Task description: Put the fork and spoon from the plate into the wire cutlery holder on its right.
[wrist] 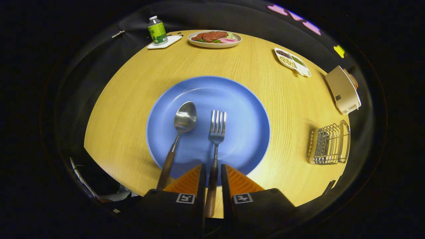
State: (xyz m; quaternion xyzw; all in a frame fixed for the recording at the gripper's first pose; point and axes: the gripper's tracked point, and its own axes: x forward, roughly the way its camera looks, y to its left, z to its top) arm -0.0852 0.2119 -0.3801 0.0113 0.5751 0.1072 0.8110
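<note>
- spoon [181, 132] lying on the blue plate [245, 99], wooden handle hanging off the near rim
- fork [215, 139] right beside it, handle sitting between the gripper [213, 172] fingers, which look clamped on it
- wire cutlery holder [329, 143] out to the right on the table [132, 99], well apart from the plate

claw [212, 172] fingers straddle the fork [216, 132] handle, closed or nearly closed on it. spoon [181, 129] beside it on blue plate [239, 99]. wire cutlery holder [328, 144] off to the right on surface [132, 99].

Light: we note bright overhead glare on plate [208, 99].
Edges: dim, fisheye-bent.
Focus: sharp centrally, table [265, 66] evenly lit.
</note>
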